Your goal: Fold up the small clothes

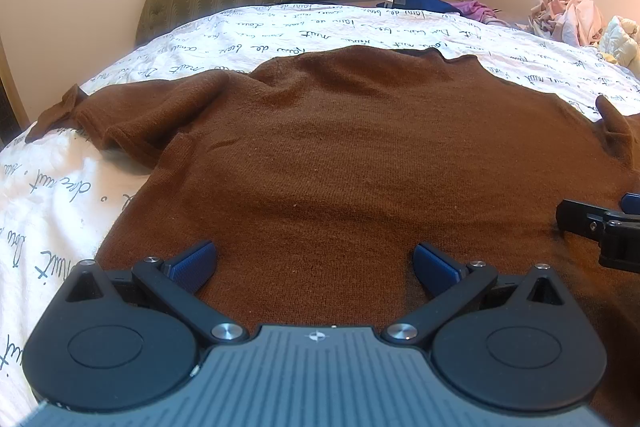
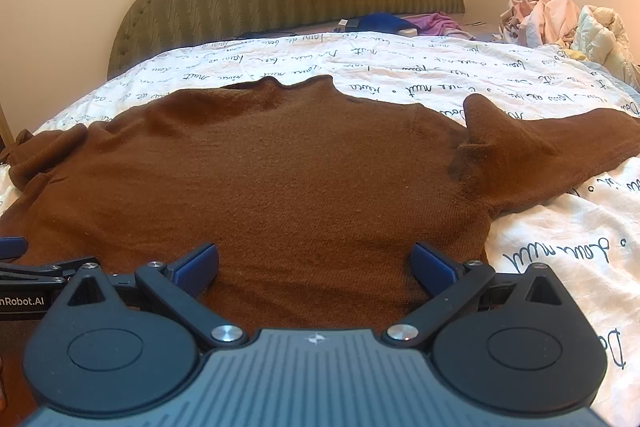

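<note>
So both claws, left claw (image 1: 315, 263) and right claw (image 2: 315, 263), gape wide over the near hem of the brown knitted sweater (image 1: 340, 155), spread flat ahead on the script-printed white bedspread (image 1: 56, 187).

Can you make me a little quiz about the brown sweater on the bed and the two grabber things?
1. True or false: the left hand-held gripper is shut on the brown sweater.
2. What is heaped at the far right corner of the bed? A) books B) a pile of clothes C) shoes
3. Fill in: the sweater lies spread on a white cover printed with dark ____.

Key
1. False. Both it and the right hand-held gripper are open over the sweater's near edge.
2. B
3. Handwriting
</note>
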A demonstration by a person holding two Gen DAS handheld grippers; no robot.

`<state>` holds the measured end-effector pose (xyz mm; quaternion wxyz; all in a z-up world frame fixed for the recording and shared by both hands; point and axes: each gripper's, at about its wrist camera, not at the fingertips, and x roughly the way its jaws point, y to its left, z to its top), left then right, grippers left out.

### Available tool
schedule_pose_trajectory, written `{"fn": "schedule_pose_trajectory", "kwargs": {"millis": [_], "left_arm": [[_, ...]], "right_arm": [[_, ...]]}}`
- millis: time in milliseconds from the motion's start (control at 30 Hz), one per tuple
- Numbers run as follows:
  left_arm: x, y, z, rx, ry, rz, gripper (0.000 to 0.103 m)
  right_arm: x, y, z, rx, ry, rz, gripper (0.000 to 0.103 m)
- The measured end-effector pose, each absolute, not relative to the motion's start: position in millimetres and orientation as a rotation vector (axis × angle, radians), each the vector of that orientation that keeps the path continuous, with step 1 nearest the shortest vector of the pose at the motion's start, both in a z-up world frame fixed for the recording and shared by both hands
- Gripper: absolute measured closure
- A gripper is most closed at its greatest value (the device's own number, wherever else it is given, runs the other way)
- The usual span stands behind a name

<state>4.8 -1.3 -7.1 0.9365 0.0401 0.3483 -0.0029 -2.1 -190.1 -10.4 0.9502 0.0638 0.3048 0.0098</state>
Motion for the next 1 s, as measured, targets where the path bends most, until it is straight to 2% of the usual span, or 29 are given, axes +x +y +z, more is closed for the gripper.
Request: {"fn": "schedule_pose_trajectory", "kwargs": {"millis": [1000], "left_arm": [[5.0,-0.6,-7.0,0.081,0.712,-0.007,0.0]], "right_arm": [[-3.1,-193.1,-11.1,0.136,0.635,-0.019,0.0]]}}
